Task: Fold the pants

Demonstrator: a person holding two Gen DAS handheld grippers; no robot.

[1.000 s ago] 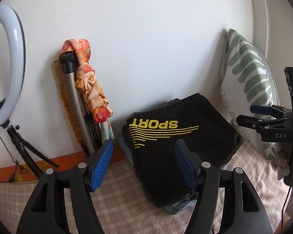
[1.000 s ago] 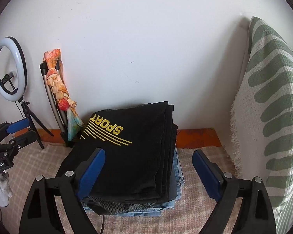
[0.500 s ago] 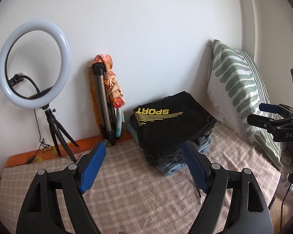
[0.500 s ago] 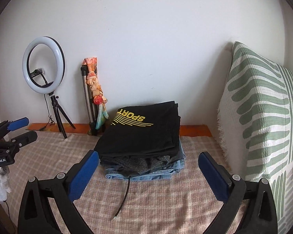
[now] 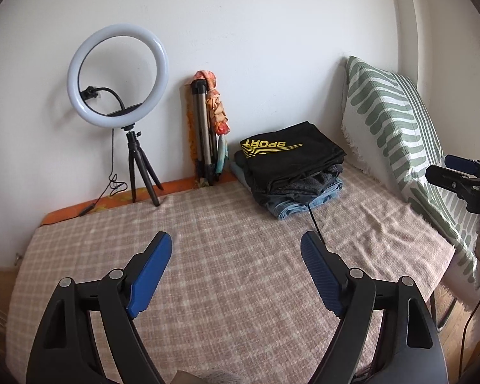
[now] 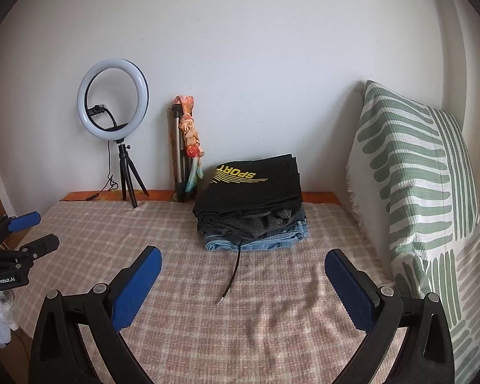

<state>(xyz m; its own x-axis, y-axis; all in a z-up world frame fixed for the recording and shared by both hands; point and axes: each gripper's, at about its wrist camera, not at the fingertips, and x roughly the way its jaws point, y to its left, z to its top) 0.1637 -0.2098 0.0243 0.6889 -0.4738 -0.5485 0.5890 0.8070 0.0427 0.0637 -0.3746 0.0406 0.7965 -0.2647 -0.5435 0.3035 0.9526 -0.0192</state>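
Note:
A stack of folded clothes lies at the back of the bed, near the wall. On top are black pants (image 5: 288, 156) (image 6: 249, 192) with a yellow SPORT print. Under them lie a dark mesh garment and blue jeans (image 6: 256, 243). A black drawstring (image 6: 232, 272) trails from the stack toward me. My left gripper (image 5: 235, 240) hovers open over the checked bed cover (image 5: 227, 288), well short of the stack, with nothing between its blue pads. My right gripper (image 6: 243, 252) is open wide and empty, also apart from the stack.
A ring light on a small tripod (image 5: 118, 73) stands at the back left. A folded tripod wrapped in an orange scarf (image 5: 208, 128) leans on the wall. A green-striped pillow (image 6: 409, 172) lines the right side. Wooden floor shows past the bed's right edge.
Both grippers have pulled back from the stack, which now looks smaller and farther away. The jaws of both stand wider. The drawstring and more of the bed cover have come into view.

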